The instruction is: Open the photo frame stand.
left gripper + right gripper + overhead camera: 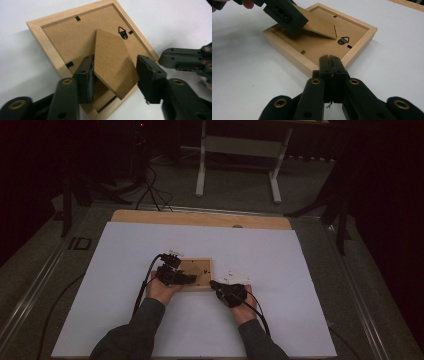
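Observation:
A light wooden picture frame (206,266) (287,51) lies face down on the white sheet, its brown backing up. The backing's fold-out stand (112,57) (318,23) is tilted up off it. My left gripper (192,278) (115,62) straddles that stand, and both pads sit against its side edges. A black hanger hook (123,32) (343,40) sits beyond the stand's hinge. My right gripper (214,284) (329,59) is shut with nothing in it, its tips against the frame's near rim (40,32). It also reaches in from the right in the left gripper view (163,58).
The white sheet (125,270) covers most of the wooden table (200,217). A few small white pieces (235,276) lie just right of the frame. Beyond the table are a white desk stand (201,165) and cables on the floor (150,190).

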{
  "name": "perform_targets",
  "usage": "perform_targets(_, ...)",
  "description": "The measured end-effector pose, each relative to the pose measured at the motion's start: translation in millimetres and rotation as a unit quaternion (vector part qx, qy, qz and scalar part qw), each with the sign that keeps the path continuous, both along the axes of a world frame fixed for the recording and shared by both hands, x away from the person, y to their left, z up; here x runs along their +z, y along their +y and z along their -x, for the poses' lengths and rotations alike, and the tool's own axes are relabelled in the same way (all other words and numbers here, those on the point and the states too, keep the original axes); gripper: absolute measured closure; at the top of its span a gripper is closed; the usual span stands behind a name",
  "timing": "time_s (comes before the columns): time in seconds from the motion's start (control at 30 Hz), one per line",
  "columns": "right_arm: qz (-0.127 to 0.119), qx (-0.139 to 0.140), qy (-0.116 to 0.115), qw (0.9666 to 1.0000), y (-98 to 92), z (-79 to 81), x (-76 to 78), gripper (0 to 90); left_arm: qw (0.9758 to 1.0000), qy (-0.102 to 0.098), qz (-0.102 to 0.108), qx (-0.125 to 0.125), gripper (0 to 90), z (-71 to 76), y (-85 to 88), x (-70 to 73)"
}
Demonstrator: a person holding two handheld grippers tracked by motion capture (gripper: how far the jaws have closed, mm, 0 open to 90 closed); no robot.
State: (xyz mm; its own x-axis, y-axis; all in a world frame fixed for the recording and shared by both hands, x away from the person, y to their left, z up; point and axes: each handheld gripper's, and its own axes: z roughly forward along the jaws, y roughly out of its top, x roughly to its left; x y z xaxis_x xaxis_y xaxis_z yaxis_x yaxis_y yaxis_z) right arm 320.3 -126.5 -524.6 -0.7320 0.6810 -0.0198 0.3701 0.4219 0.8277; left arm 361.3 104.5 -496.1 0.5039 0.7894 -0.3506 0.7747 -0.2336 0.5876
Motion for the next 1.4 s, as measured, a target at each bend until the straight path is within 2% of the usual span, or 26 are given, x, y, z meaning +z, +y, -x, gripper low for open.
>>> perform_targets(0.37, 0.000, 0.000, 0.000, 1.0000, 0.0, 0.0, 0.0, 89.0, 0.9999, 0.005, 0.010, 0.004, 49.1, -2.6, 1.5, 1.9)
perform_targets(0.47, 0.000, 0.001, -0.001, 1.0000, 0.1, 0.1, -0.1, 88.9, 0.9998, 0.006, 0.019, 0.008, 47.7, -3.5, 2.3, 3.1)
perform_targets(0.7, 0.001, 0.000, -0.001, 1.0000, 0.2, 0.2, 0.0, 88.7, 0.9999, 0.008, 0.013, 0.006, 47.3, -4.1, 2.5, 2.9)
perform_targets(0.83, 0.001, 0.001, -0.001, 1.0000, 0.3, 0.3, 0.0, 88.4, 0.9998, 0.011, 0.014, 0.004, 51.0, -4.2, 1.8, 2.9)
perform_targets(0.97, 0.001, 0.001, -0.002, 1.0000, 0.3, 0.3, 0.0, 88.2, 0.9996, 0.010, 0.026, 0.011, 49.1, -4.9, 2.8, 3.8)
perform_targets(1.1, 0.001, 0.002, -0.002, 1.0000, 0.3, 0.3, 0.0, 87.7, 0.9996, 0.009, 0.022, 0.016, 47.0, -5.6, 4.8, 4.4)
perform_targets(1.37, 0.001, 0.002, -0.002, 1.0000, 0.5, 0.5, -0.1, 87.5, 0.9995, 0.016, 0.022, 0.015, 52.9, -6.1, 3.0, 4.5)
perform_targets(1.4, 0.001, 0.002, -0.002, 1.0000, 0.5, 0.4, -0.1, 87.5, 0.9993, 0.014, 0.029, 0.017, 51.9, -6.7, 4.0, 4.6)
